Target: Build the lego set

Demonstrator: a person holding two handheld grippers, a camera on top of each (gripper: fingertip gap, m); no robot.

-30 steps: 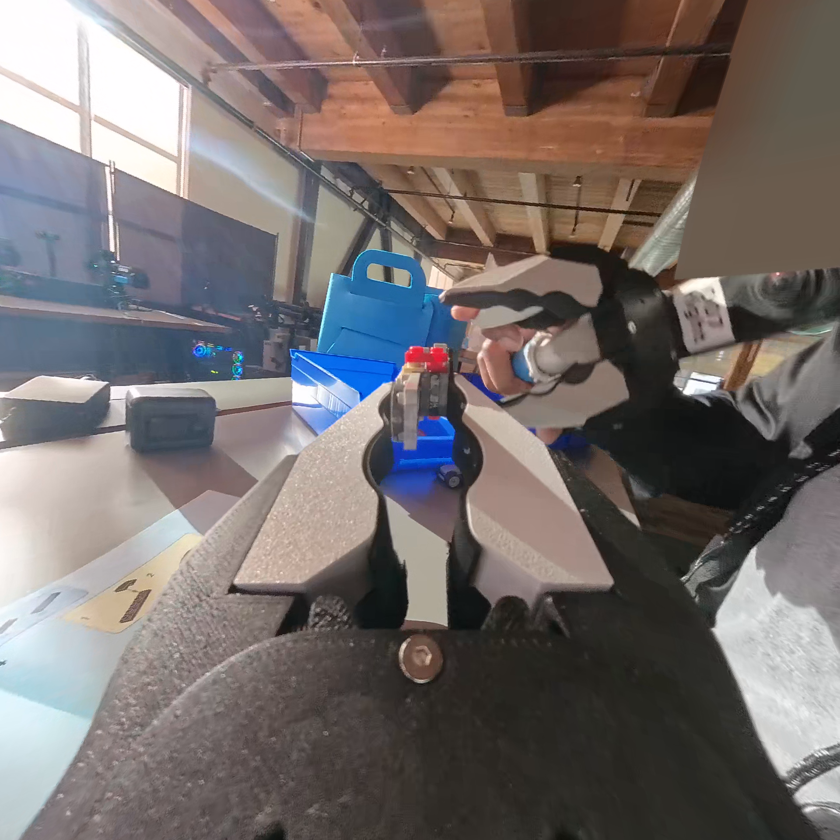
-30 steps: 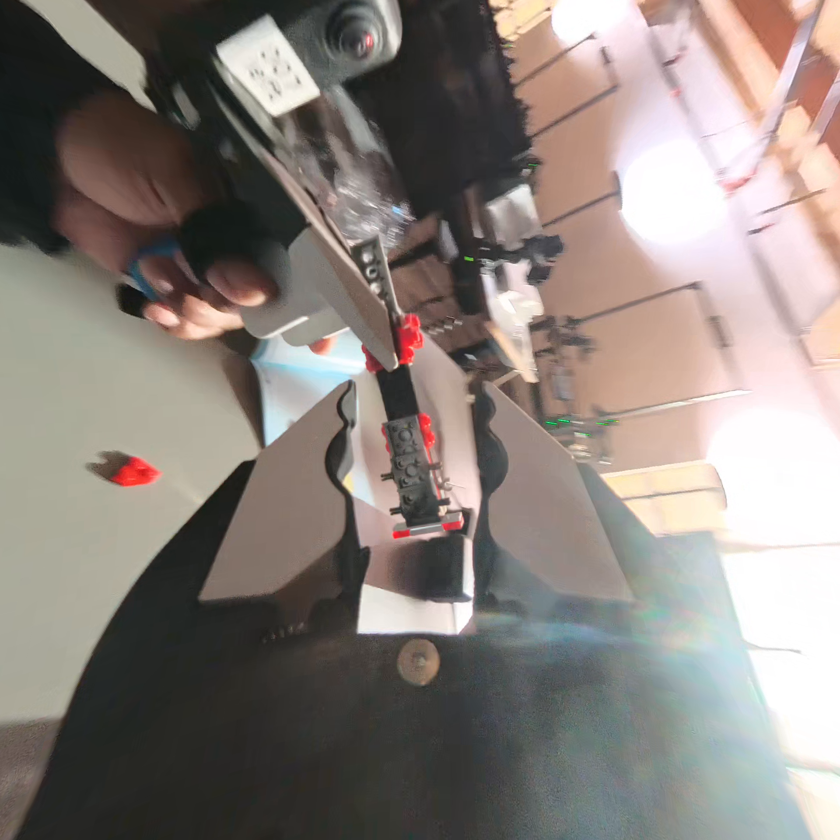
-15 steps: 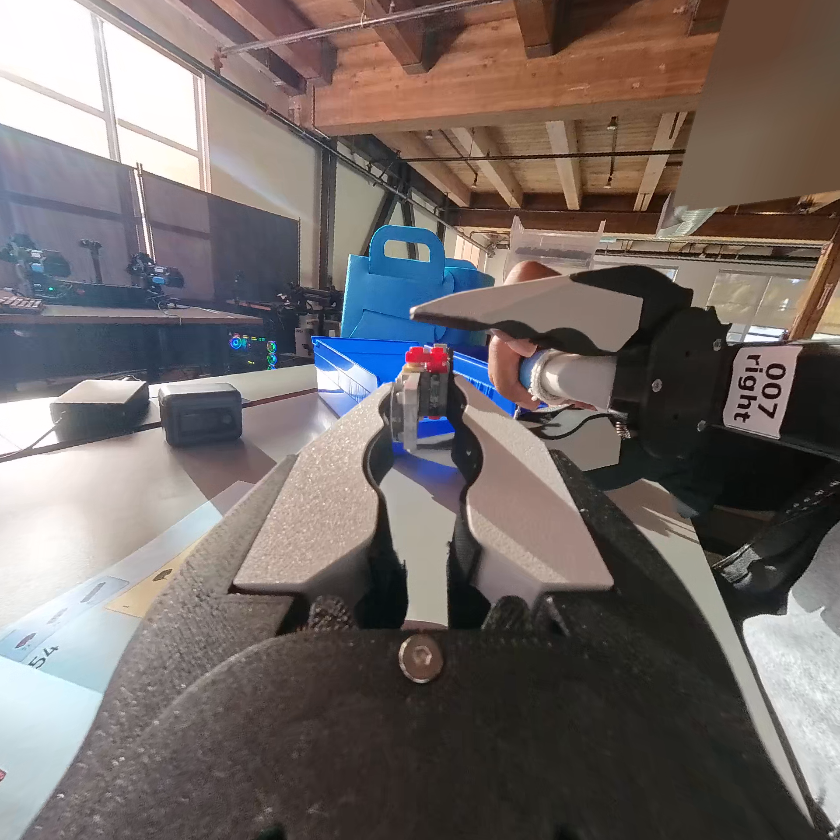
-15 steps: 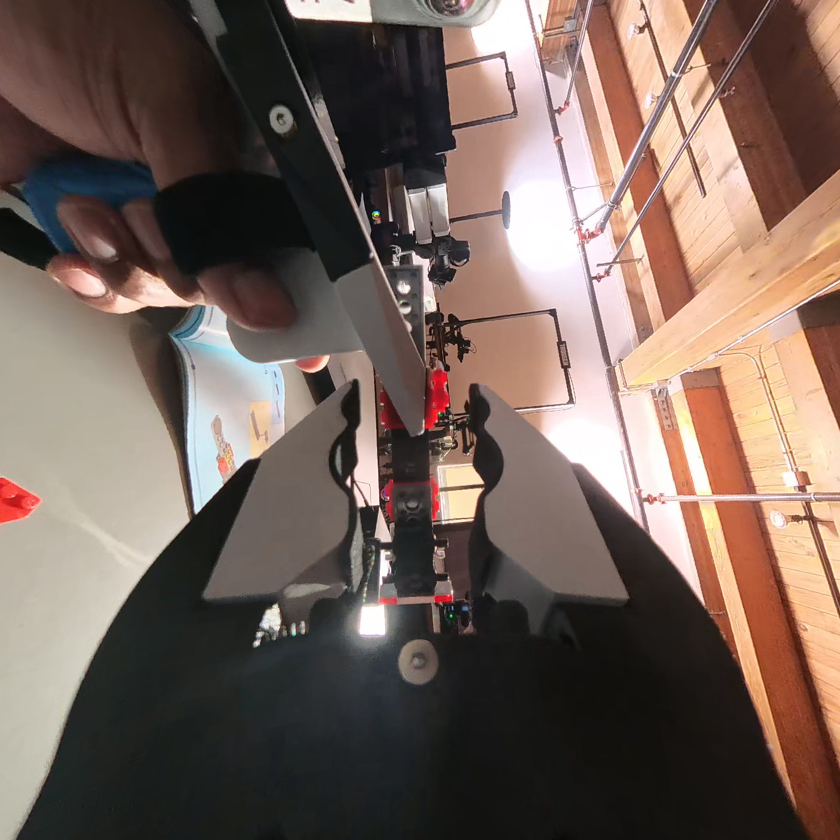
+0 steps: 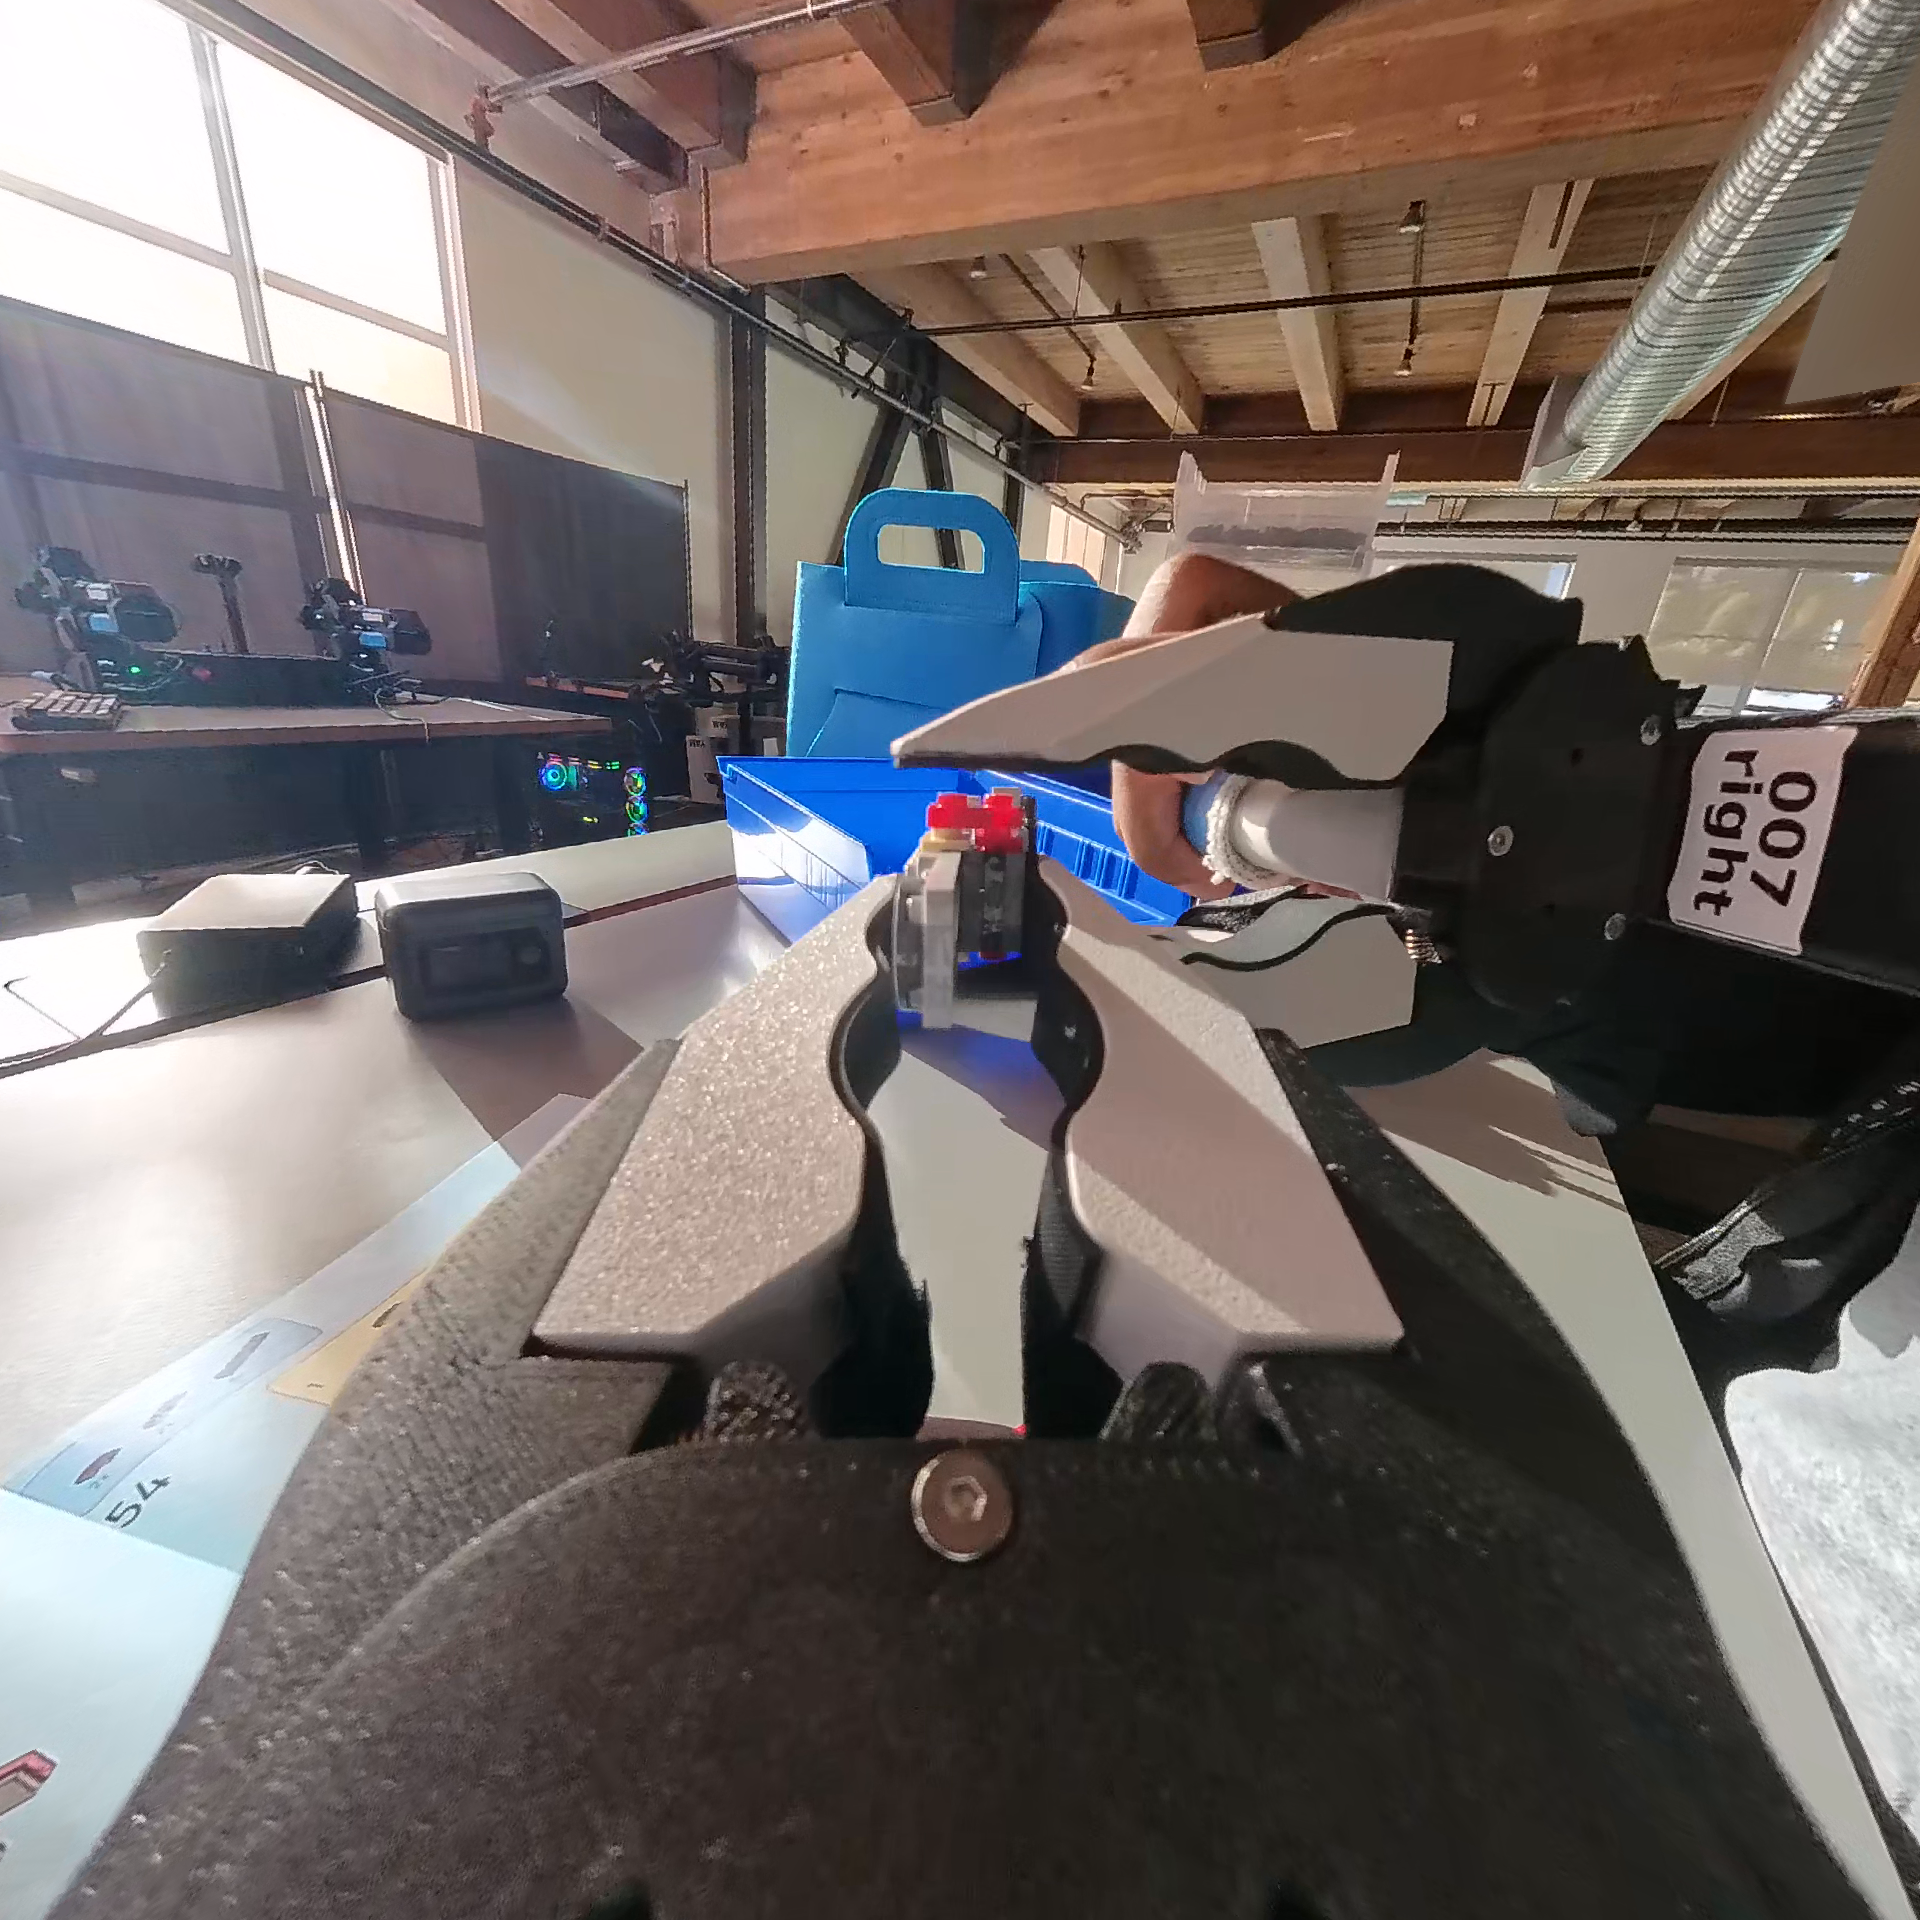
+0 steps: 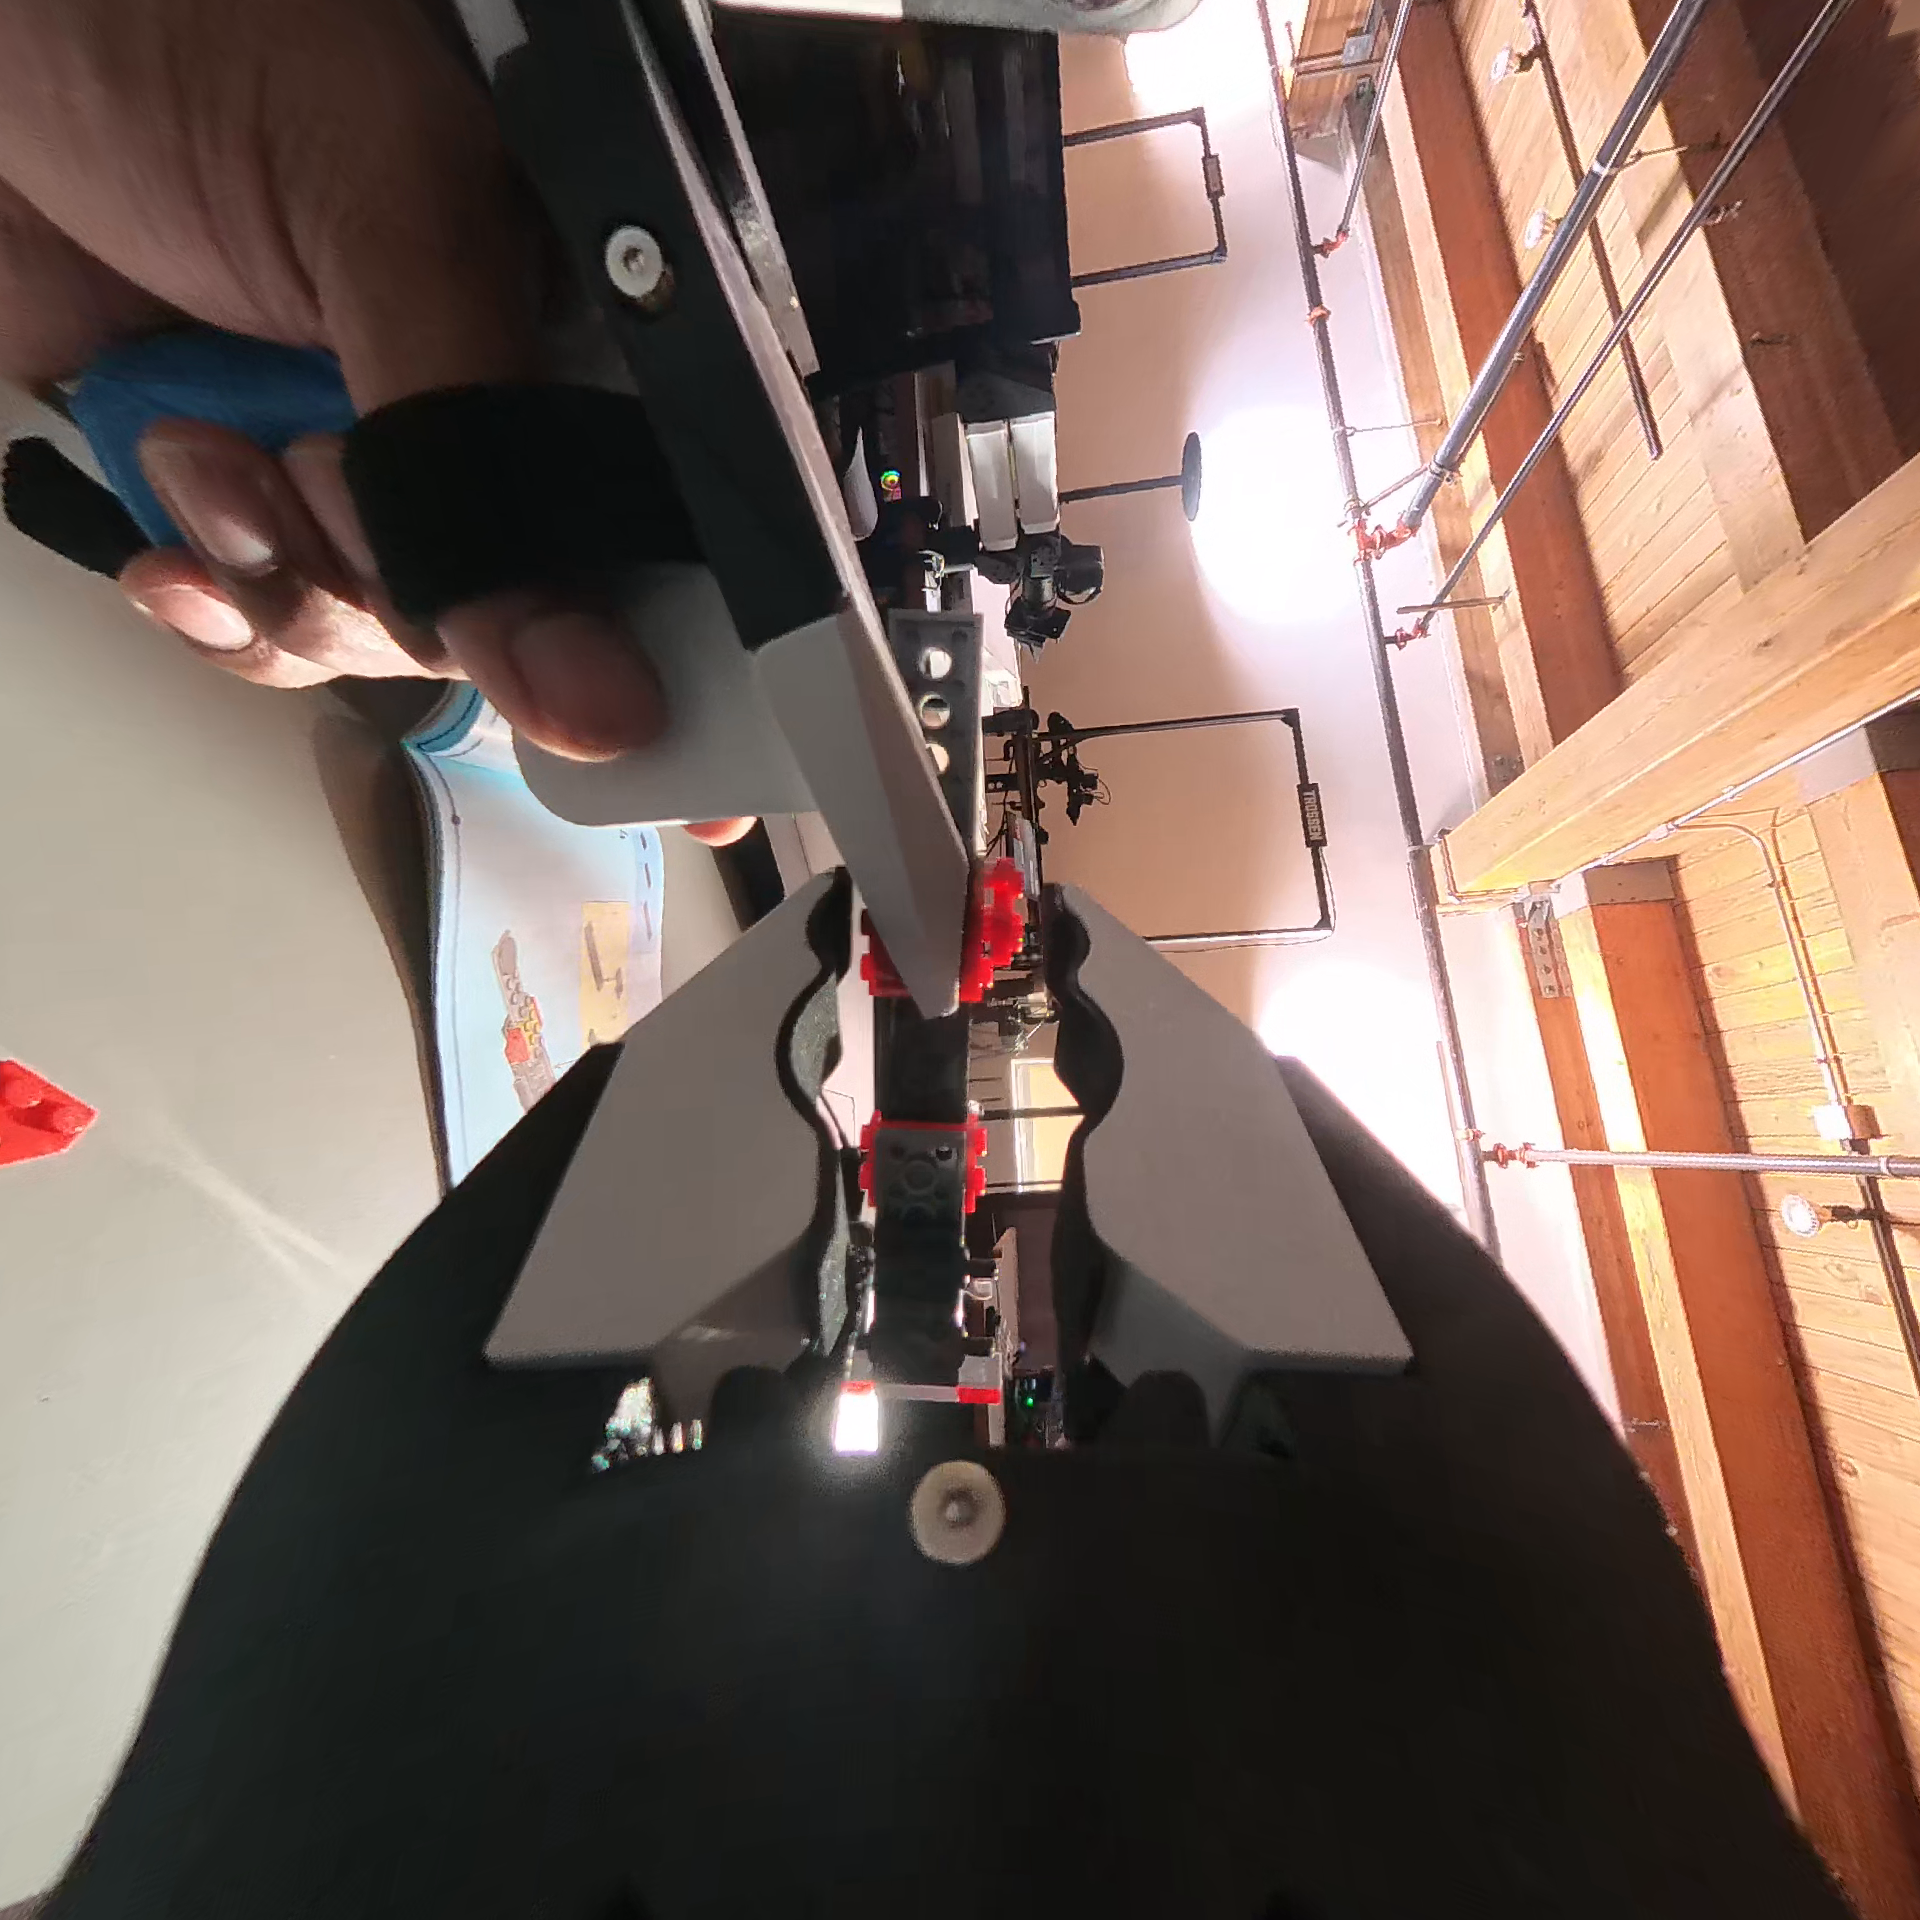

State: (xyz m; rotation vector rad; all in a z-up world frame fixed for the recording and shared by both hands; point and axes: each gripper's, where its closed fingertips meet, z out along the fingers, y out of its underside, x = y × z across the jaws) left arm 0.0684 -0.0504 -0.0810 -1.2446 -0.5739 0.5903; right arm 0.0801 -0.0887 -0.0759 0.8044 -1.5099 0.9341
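Since one second ago the right gripper has swung from above and behind the model to beside it, and its camera now looks up at the wooden ceiling instead of the table.

In the left wrist view, the left gripper is closed narrowly on the lego model, held at the fingertips above the table. The right gripper comes from the right with its jaws spread, the upper finger above the red studs, not touching. A blue bin and a blue bag stand behind.

In the right wrist view, the lego model lies in the gap between the wide fingers of the right gripper. Its long axis runs along the fingers toward the camera. No finger touches it, as far as I can tell. The left gripper grips its far end. A loose red piece lies on the table, and the instruction sheet is close behind.

I judge the next move is to close the right fingers across the narrow body.
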